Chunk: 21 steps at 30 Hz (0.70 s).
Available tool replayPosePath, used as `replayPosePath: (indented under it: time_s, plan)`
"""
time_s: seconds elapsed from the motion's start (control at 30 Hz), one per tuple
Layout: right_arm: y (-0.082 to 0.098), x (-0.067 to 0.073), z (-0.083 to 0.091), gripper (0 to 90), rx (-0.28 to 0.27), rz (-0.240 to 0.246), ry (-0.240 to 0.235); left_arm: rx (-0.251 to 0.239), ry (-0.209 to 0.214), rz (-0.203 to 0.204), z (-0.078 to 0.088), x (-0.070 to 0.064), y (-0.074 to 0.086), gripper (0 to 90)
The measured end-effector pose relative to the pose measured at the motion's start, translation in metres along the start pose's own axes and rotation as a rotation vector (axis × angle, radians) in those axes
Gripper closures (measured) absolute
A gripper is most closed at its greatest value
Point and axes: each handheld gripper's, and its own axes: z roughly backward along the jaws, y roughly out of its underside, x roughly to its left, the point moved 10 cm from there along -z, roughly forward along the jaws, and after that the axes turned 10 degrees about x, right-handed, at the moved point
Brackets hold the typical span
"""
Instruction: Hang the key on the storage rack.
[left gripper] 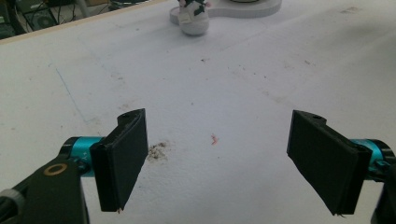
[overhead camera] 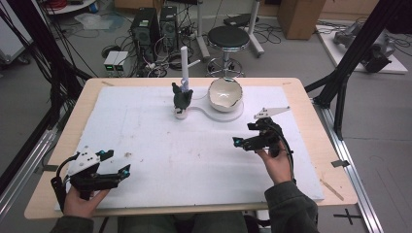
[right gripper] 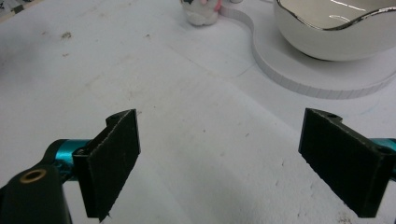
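Both grippers sit nearest me, jaws spread wide and holding nothing: my left gripper [overhead camera: 112, 164] at the near corner of the white foam mat [overhead camera: 160, 145], my right gripper [overhead camera: 245, 136] closer to the bowl [overhead camera: 225, 93]. That bowl, glossy white ceramic with a wavy rim, rests on a flat white base [right gripper: 322, 74] beyond my right gripper. Left of the bowl stands a small dark figurine [overhead camera: 182, 99] before a white post [overhead camera: 184, 68]. I judge a slow, level reach best, jaws squared to the bowl's rim.

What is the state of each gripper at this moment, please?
Left gripper: open, holding nothing, above the white mat.
Right gripper: open, holding nothing, apart from the bowl.
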Motion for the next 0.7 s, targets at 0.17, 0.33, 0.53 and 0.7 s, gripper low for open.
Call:
replayPosePath:
  time_s: [0.17, 0.33, 0.53, 0.7]
  plan:
    - [0.007, -0.001, 0.001, 11.6, 0.003, 0.007, 0.009, -0.001, -0.003, 0.004, 0.000, 0.001, 0.000, 21.0]
    - [0.014, -0.002, 0.002, 11.7, 0.001, 0.006, 0.012, 0.005, -0.005, 0.012, 0.000, 0.002, 0.001, 21.0]
    - [0.023, -0.002, 0.003, 11.7, -0.002, 0.003, 0.015, 0.008, -0.001, 0.011, 0.000, 0.001, 0.002, 21.0]
    - [0.030, -0.003, 0.007, 11.7, -0.011, -0.004, 0.018, 0.007, 0.002, 0.012, 0.000, 0.001, 0.001, 21.0]
